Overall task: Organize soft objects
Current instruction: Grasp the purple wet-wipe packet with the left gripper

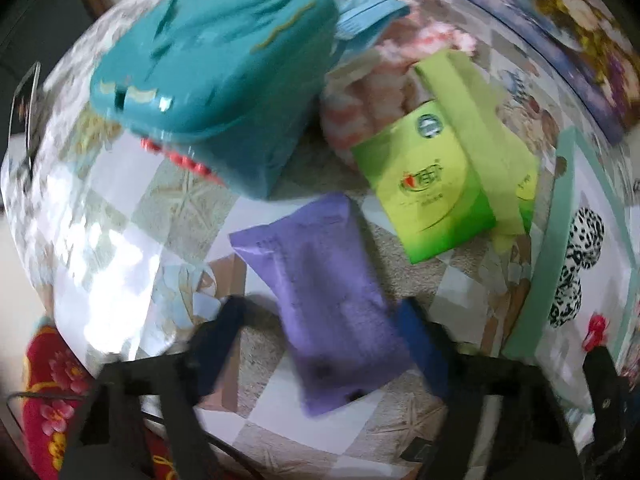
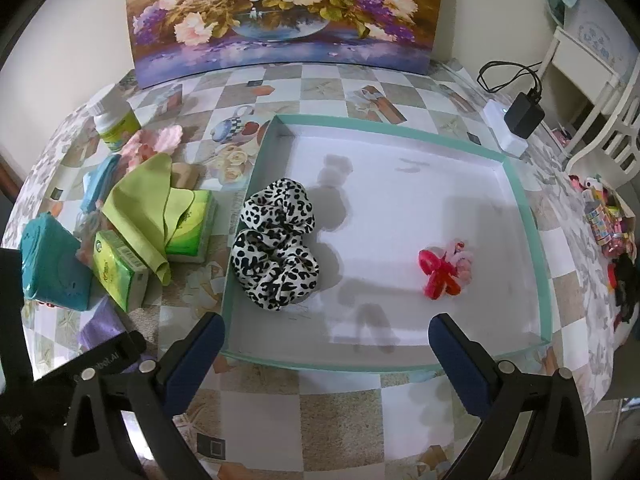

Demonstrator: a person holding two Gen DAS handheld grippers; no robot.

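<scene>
A purple soft pack (image 1: 332, 300) lies flat on the checked tablecloth. My left gripper (image 1: 322, 306) points down over it with a finger on either side. The right finger (image 1: 420, 344) reaches the pack's edge, while the left finger (image 1: 218, 344) stands a little off it, so the gripper is open. In the right wrist view the pack (image 2: 100, 324) shows beside the left gripper's black body. My right gripper (image 2: 326, 322) is open and empty at the near rim of the shallow white tray (image 2: 520, 200). A leopard-print scrunchie (image 2: 276, 248) and a red-and-pink hair bow (image 2: 444, 268) lie in the tray.
Left of the tray sit a teal box (image 2: 52, 264), two green tissue packs (image 2: 116, 268), a green cloth (image 2: 140, 208), a pink fluffy piece (image 2: 156, 144) and a small bottle (image 2: 114, 124). A flower painting (image 2: 280, 12) leans at the back. A charger (image 2: 524, 114) lies at the right.
</scene>
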